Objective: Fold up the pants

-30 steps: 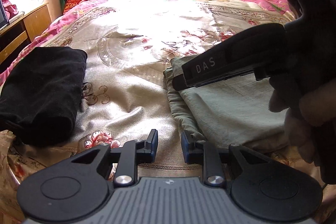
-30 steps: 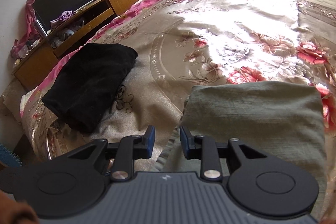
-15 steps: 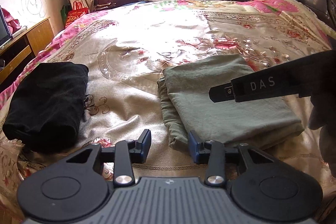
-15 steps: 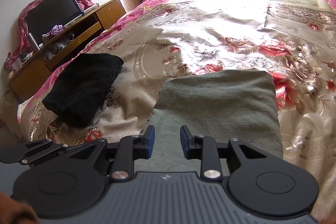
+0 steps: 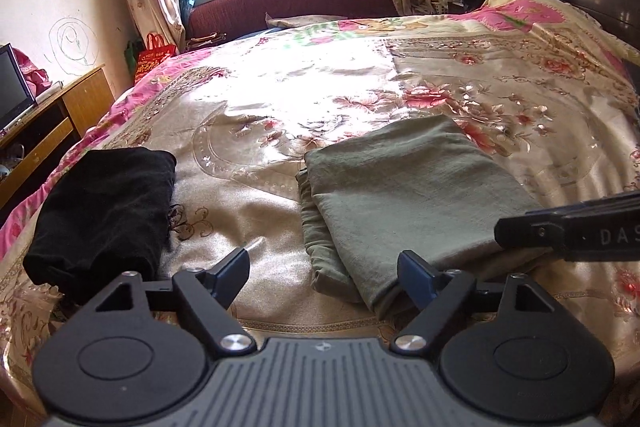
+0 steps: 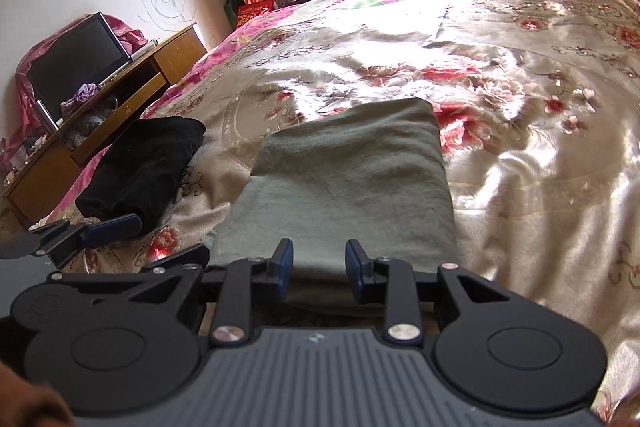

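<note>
Black folded garment lies far left on the floral bedspread. Left gripper: jaws just been opening, now wide apart, nothing between them, touching nothing. Green pants folded into a flat rectangle, mid-bed, just right of it. Right gripper: jaws narrow but w/ a gap, no cloth pinched, over pants' near edge.

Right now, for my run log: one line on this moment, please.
green pants: folded, lying on bed | left gripper: jaws just opened wide, empty | right gripper: jaws partly open, empty | black garment: aside
</note>
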A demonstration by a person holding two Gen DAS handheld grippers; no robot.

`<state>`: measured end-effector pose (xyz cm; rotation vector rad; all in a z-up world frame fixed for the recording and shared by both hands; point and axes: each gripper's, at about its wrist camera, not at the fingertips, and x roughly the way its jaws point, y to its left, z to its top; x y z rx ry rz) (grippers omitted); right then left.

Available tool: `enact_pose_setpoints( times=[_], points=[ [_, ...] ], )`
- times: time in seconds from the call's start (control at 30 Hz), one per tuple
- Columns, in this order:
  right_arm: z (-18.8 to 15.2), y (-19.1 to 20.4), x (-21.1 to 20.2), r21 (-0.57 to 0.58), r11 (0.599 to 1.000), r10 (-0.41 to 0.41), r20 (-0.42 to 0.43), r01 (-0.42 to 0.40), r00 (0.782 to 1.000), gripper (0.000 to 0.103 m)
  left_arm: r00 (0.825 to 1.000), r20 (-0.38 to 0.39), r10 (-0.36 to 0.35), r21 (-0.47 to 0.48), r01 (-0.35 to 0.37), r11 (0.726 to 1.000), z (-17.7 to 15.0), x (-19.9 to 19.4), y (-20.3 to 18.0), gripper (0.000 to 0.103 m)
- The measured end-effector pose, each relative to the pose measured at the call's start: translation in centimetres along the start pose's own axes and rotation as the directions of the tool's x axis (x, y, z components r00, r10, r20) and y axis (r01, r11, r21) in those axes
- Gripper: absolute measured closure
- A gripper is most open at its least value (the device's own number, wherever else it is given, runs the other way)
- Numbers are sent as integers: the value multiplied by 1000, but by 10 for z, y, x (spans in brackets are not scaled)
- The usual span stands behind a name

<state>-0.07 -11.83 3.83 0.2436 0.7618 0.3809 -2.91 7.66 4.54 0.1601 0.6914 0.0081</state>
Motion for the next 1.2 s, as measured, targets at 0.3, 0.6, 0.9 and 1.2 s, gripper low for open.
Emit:
enact_pose_setpoints(
  times=[0.3,0.6,0.9,1.2],
  points=[
    [-23,-3,-2,13,1000,-11,-43,12,999,72,999,-42,-28,-17,27,999,-8,6,-12,0],
    [-30,-5,-2,30,999,-25,-49,27,998,72,998,-57,17,51,-14,999,-10,4,-27,0],
    [-31,-6,-3,35,999,-29,-51,31,998,72,998,-65,17,39,-15,999,-11,5,-27,0],
    [-33,-6,-1,39,999,-28,-59,30,998,72,997,-68,19,30,-17,999,-12,6,-27,0]
  ],
)
